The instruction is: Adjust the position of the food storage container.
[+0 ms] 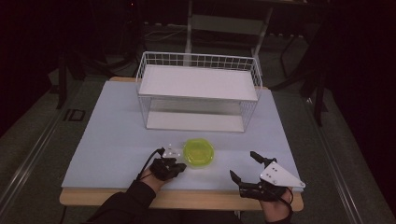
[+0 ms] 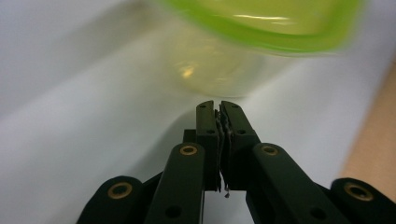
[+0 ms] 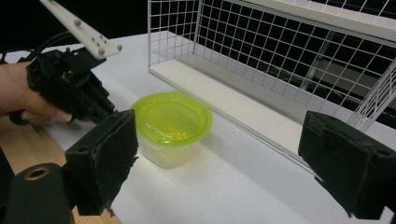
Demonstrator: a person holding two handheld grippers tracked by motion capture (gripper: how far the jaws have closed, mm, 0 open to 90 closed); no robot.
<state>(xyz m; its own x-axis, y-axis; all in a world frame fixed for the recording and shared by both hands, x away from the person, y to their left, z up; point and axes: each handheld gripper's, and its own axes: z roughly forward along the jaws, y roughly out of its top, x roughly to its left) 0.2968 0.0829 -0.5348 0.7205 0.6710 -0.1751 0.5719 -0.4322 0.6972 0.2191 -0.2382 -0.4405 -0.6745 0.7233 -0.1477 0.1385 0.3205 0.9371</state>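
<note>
A clear tub with a lime-green lid (image 1: 199, 152) (image 3: 171, 122) (image 2: 261, 23) stands on the pale table near its front edge. My left gripper (image 1: 183, 165) (image 2: 219, 105) sits just left of the tub with its jaws pressed together and nothing between them; the tips point at the tub's lower wall. It also appears in the right gripper view as the left gripper (image 3: 109, 109) beside the tub. My right gripper (image 1: 242, 165) (image 3: 219, 163) is at the front right, jaws spread wide and empty, well clear of the tub.
A white wire rack (image 1: 198, 93) (image 3: 280, 56) with two shelves stands behind the tub in the table's middle. The wooden table edge (image 1: 187, 198) runs along the front. A person's forearms enter from the bottom.
</note>
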